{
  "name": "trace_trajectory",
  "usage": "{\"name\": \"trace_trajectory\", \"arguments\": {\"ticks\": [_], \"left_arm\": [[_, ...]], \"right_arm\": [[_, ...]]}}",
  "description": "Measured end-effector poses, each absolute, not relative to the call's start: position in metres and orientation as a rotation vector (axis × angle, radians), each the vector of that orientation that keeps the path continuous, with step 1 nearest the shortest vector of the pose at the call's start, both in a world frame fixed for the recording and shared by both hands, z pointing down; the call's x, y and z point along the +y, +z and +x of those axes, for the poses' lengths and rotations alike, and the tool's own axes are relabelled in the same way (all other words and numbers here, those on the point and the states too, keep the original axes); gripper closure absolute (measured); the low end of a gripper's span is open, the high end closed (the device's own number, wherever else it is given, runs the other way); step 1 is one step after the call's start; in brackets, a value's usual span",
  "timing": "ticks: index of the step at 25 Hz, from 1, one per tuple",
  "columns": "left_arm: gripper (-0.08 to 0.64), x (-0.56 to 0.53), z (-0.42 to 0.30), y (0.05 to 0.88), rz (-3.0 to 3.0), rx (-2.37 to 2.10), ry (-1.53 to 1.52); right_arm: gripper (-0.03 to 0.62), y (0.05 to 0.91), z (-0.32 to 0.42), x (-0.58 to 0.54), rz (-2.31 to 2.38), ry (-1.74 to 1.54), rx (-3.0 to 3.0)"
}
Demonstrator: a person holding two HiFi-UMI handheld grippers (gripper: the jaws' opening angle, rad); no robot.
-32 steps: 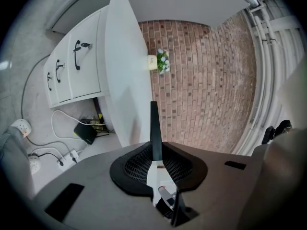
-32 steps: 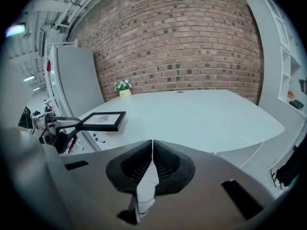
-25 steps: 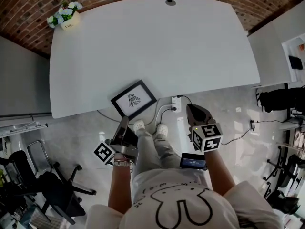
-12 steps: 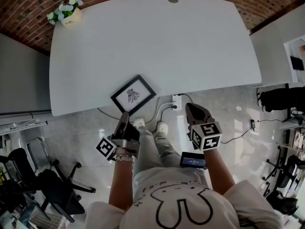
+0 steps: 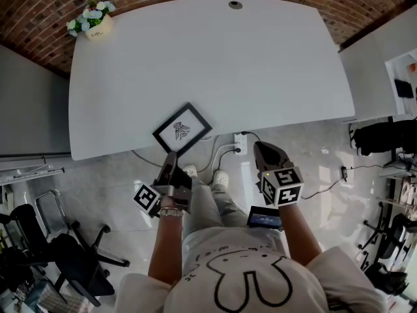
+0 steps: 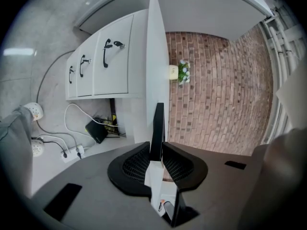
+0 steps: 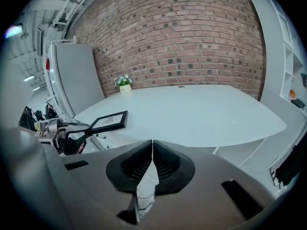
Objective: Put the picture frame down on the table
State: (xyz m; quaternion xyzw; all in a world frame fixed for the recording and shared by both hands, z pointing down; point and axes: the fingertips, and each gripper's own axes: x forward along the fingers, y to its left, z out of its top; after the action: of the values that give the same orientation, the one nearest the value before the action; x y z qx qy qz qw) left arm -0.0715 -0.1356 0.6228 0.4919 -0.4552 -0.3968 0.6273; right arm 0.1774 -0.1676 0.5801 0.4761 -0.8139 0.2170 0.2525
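**Head view: frame half off the near edge, risk of dropping on release**

Left gripper (image 5: pixel 171 163) is clamped on the picture frame (image 5: pixel 182 130) by its lower corner. The frame sits at the lower-left part of the table (image 5: pixel 260 64), and the held corner sticks out past the near edge. I can't tell whether the far corner is touching the tabletop.

Left gripper view has the frame edge-on (image 6: pixel 157 123) between the pads of the left gripper (image 6: pixel 156 150), thin side only. The table slab (image 6: pixel 154 56) is right behind it.

In the right gripper view the frame (image 7: pixel 109 120) looks slightly tilted against the surface.

Right gripper (image 5: pixel 266 152) has its jaws together on nothing. It is parked over the floor at lower right, well apart from the frame.

Risks as I judge them:
- Letting go here may leave too much overhang, so the frame tips off and lands on the floor near the power strip (image 5: pixel 240 142).
- A single-corner grip on a thin edge means the frame can pivot in the pads if its far corner catches the table.
- Releasing while tilted drops it flat with a slap, which is bad for the glass.
- The right gripper is too far away to catch or steady it.

The flower pot (image 5: pixel 94 21) at upper left isn't a factor.
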Motion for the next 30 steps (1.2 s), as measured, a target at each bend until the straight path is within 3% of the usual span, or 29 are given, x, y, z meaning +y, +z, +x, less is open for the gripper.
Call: {"name": "trace_trajectory", "arguments": {"ticks": [17,30], "left_arm": [[0.459,-0.151,-0.075,0.637,1.087,-1.092,-0.876],[0.390,-0.167,-0.079,0.644,1.026,-1.213,-0.748]], "right_arm": [[0.573,0.561,0.181,-0.191,1.296,0.539,-2.234],[0.573,0.528,0.184,-0.235,1.303,0.461,-2.302]]}}
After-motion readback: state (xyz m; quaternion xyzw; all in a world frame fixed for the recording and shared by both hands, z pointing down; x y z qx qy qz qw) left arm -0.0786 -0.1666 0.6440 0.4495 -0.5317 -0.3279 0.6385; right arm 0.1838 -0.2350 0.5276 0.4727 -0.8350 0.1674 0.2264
